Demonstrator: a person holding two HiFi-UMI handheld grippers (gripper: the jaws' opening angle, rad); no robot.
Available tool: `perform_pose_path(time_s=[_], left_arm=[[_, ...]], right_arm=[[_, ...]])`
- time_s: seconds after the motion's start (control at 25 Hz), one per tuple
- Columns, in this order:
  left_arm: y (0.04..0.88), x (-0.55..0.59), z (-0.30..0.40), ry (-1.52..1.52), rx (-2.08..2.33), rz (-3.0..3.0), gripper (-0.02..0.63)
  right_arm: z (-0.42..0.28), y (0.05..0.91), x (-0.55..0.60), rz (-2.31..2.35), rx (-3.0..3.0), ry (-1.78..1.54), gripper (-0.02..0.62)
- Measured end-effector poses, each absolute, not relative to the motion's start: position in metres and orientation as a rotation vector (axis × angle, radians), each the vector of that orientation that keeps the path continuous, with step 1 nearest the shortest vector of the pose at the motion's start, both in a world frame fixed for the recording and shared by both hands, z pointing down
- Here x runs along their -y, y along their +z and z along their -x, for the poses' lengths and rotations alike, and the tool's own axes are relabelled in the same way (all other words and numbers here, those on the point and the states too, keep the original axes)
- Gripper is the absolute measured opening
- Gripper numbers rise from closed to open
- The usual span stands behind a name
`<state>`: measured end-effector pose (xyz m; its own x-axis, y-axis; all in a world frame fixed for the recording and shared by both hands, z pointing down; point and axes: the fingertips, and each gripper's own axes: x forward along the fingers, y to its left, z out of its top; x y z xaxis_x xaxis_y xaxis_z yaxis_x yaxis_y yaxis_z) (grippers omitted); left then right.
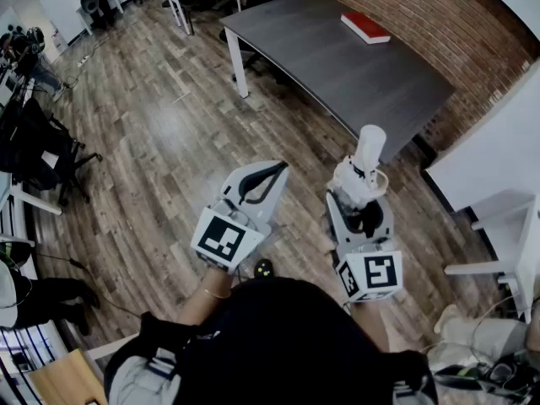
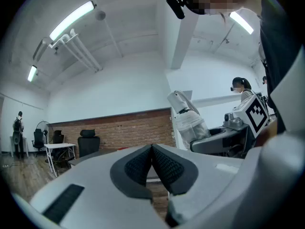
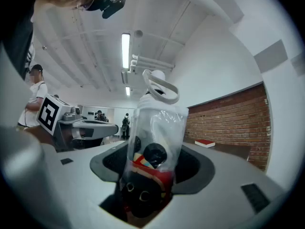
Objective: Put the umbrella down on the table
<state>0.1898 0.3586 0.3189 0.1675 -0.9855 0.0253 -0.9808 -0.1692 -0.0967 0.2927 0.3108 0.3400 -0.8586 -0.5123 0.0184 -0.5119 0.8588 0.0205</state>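
Note:
A folded umbrella (image 1: 363,165) in a clear plastic sleeve, with a white handle and loop at its end, stands out of my right gripper (image 1: 358,202). In the right gripper view the dark and red folded umbrella (image 3: 151,149) fills the space between the jaws, and my right gripper (image 3: 150,165) is shut on it. My left gripper (image 1: 272,175) is held beside it on the left, shut with nothing in it; its pads (image 2: 164,163) meet. Both are over the wooden floor, short of the grey table (image 1: 371,78).
A red book (image 1: 364,27) lies at the far end of the grey table, against the brick wall (image 1: 439,24). A white desk (image 1: 506,218) stands at right, with chairs and desks (image 1: 34,150) at left. Other people (image 3: 35,97) stand in the room.

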Motion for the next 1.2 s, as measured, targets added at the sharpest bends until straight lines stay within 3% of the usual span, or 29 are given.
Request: perform_pose_path(time_s=[1.2], left_arm=[[0.330, -0.366, -0.177, -0.143, -1.969, 2.392, 0.002]], right_arm=[[-0.295, 0.347, -0.315, -0.881, 2.965, 0.060, 0.273]])
